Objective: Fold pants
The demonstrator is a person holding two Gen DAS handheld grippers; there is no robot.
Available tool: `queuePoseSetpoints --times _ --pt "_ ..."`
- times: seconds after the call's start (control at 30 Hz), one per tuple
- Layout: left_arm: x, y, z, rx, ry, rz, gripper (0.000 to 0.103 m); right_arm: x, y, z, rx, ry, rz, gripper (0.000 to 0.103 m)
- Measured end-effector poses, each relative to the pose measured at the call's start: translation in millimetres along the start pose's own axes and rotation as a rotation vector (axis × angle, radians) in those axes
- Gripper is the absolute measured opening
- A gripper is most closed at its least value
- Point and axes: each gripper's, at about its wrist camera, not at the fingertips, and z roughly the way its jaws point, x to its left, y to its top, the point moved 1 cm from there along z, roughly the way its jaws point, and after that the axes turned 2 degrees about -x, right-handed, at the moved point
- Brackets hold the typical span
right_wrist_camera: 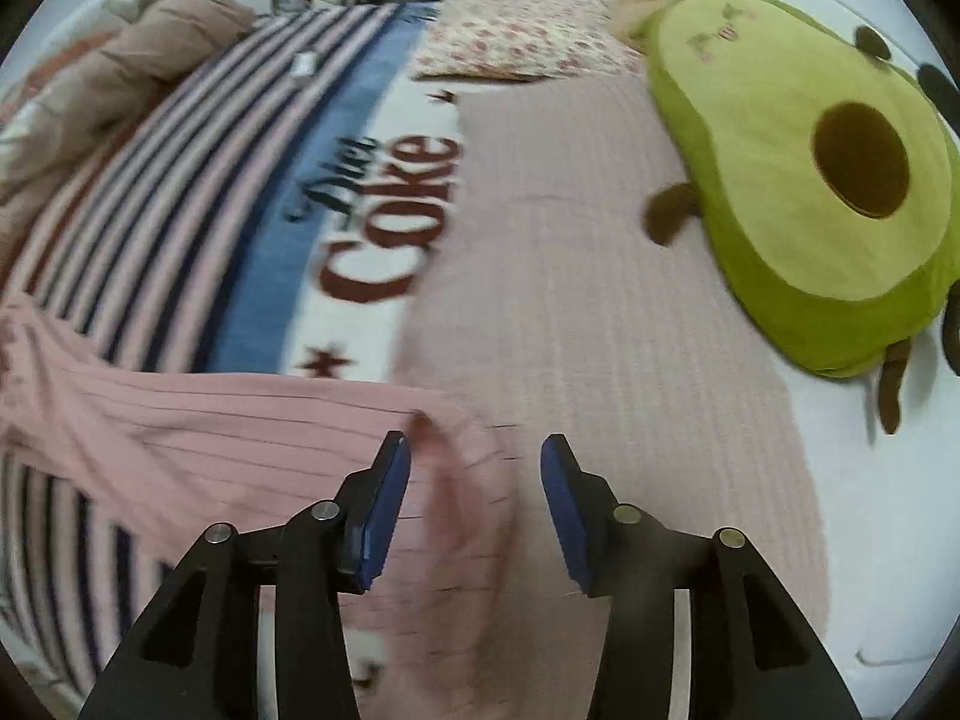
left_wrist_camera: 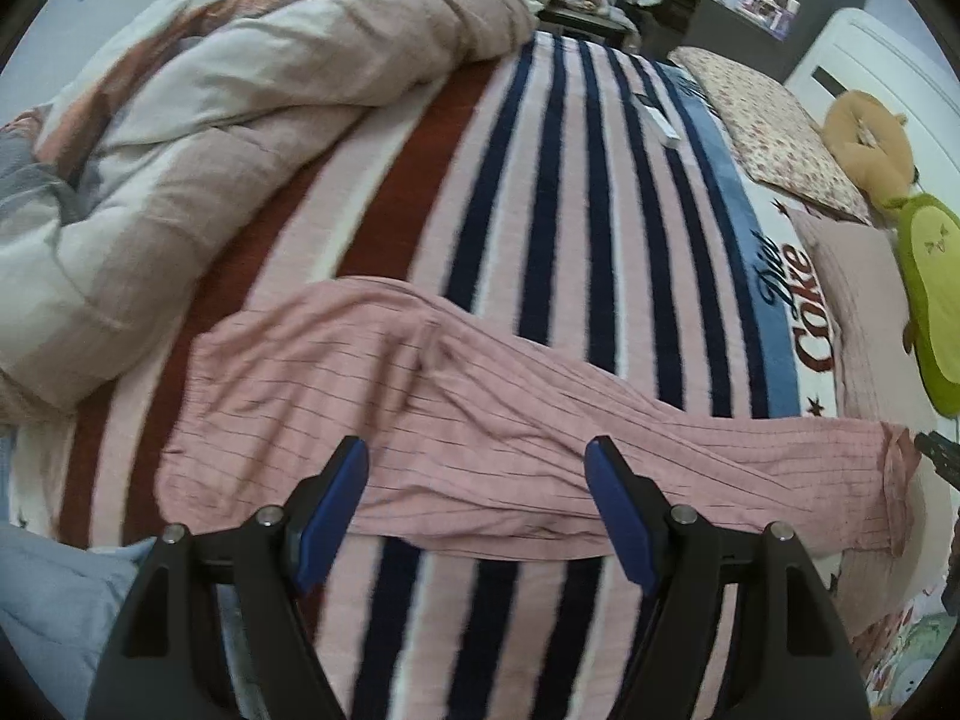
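Pink ribbed pants (left_wrist_camera: pixel 468 420) lie stretched left to right across a striped blanket (left_wrist_camera: pixel 540 192) on a bed. My left gripper (left_wrist_camera: pixel 477 468) is open and empty, hovering over the middle of the near pants edge. In the right wrist view the pants (right_wrist_camera: pixel 240 438) end at a cuff or waistband edge (right_wrist_camera: pixel 456 468) that sits between the open blue pads (right_wrist_camera: pixel 384 510) of my right gripper (right_wrist_camera: pixel 474 462), which holds nothing. The right gripper's tip also shows at the far right of the left wrist view (left_wrist_camera: pixel 939 456).
A bunched beige and white duvet (left_wrist_camera: pixel 210 150) lies at the left. A pink ribbed cloth (right_wrist_camera: pixel 600 276), a floral pillow (right_wrist_camera: pixel 522 30) and a green avocado plush (right_wrist_camera: pixel 810 168) lie at the right. A small white object (left_wrist_camera: pixel 660 120) rests on the blanket. Furniture stands beyond the bed.
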Motion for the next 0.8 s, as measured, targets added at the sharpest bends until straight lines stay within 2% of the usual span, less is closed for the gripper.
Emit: queuePoseSetpoints --times 0.2,0.33,0.4,0.5,0.53,0.7,0.8 --pt "50.9 7.7 -10.7 0.019 0.061 0.011 0.071 59.4 2.8 -16.8 0.008 0.120 -0.033 0.046" --pt "83.3 8.9 -3.8 0.065 0.084 0.047 0.073 102.6 2.9 -22.5 0.017 0.175 -0.042 0.046" --pt "98.0 7.8 4.8 0.106 0.089 0.084 0.073 122.4 1.8 -23.5 0.027 0.194 -0.037 0.047" --pt "110.0 2.2 22.2 0.191 0.094 0.195 0.073 148.5 -0.8 -23.8 0.044 0.205 -0.031 0.047" --pt "113.9 -0.1 26.9 0.210 0.082 0.217 0.073 156.1 -1.6 -23.6 0.051 0.206 -0.028 0.047" --pt "123.3 -15.6 51.9 0.316 -0.080 0.294 0.071 194.6 -8.8 -17.8 0.100 0.224 0.009 0.047" --pt "124.3 -25.0 67.9 0.342 -0.063 0.368 0.070 216.4 -12.0 -12.7 0.123 0.232 0.025 0.047"
